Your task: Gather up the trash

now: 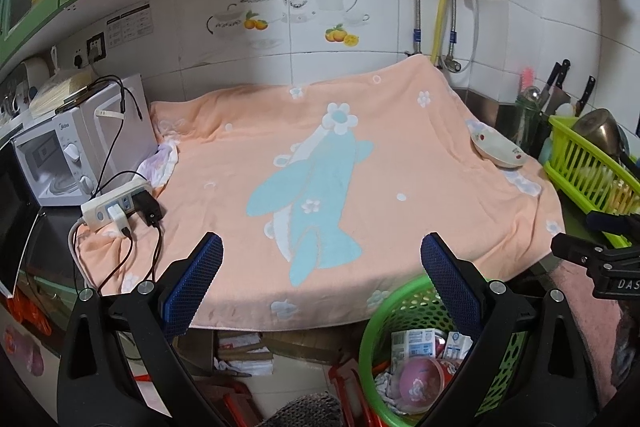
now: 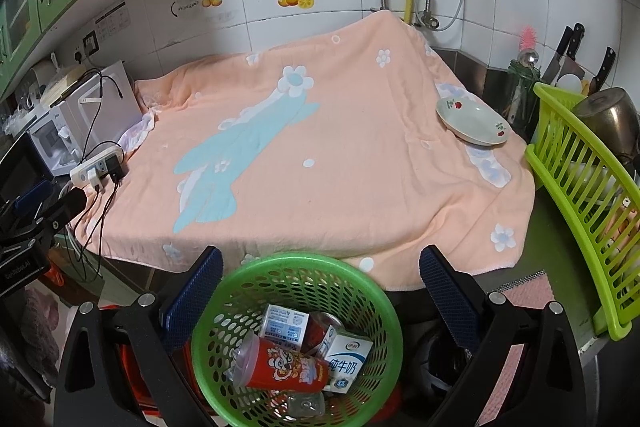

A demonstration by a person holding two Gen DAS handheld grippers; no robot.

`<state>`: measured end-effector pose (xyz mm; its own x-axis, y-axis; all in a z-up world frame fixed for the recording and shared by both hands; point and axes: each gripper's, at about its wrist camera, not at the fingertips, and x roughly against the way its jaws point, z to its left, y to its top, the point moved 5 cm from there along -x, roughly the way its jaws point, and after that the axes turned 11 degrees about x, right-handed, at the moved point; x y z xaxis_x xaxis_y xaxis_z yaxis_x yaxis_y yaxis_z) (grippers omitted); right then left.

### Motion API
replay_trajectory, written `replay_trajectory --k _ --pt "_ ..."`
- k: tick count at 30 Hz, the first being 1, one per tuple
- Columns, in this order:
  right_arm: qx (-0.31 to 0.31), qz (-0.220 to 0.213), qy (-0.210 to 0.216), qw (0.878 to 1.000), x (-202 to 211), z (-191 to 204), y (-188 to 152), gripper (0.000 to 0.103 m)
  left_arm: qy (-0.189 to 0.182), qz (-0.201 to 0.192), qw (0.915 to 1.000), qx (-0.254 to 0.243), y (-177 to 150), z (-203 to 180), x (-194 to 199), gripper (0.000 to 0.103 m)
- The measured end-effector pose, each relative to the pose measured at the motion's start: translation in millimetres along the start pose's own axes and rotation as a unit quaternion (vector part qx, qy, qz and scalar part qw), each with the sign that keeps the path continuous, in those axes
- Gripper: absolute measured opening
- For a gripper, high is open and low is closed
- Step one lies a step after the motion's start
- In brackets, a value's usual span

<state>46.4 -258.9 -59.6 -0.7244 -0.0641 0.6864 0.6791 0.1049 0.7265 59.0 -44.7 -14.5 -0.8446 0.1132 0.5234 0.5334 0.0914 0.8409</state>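
Several cartons (image 2: pixel 346 357) below right gripper (image 2: pixel 321 293)

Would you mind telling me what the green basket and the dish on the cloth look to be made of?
Green basket: apparently moulded plastic, with uniform bright colour and regular perforations. Dish: probably glazed ceramic, with a glossy pale surface and printed red motifs, though melamine is possible.

- Left gripper (image 1: pixel 322 279): two black plastic fingers, each faced with a blue, fine-textured pad (image 1: pixel 194 287), with silver round-head screws set along each arm.
- Right gripper (image 2: pixel 320 291): the same build, black angular frames carrying blue mesh-patterned pads (image 2: pixel 448 291) and paired silver screws.
- Seen from the other's camera, each tool shows a black body with partial white lettering.
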Motion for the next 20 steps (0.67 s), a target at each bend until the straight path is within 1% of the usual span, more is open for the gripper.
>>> replay_trajectory --k 8,12,20 --pt "0.002 -0.004 0.0 1.0 1.0 -1.0 1.7 0.095 0.002 -0.03 0.9995 -0.012 1.6 -4.4 9.1 0.098" --pt "0.004 -0.003 -0.002 1.0 0.7 -1.1 1.8 0.095 -0.001 -0.028 0.9995 -0.012 2.6 -4.4 8.4 0.098" --pt "0.007 -0.005 -0.002 1.0 0.7 -2.3 1.6 0.095 0.007 -0.028 0.9996 -0.008 2.1 -2.2 7.5 0.098"
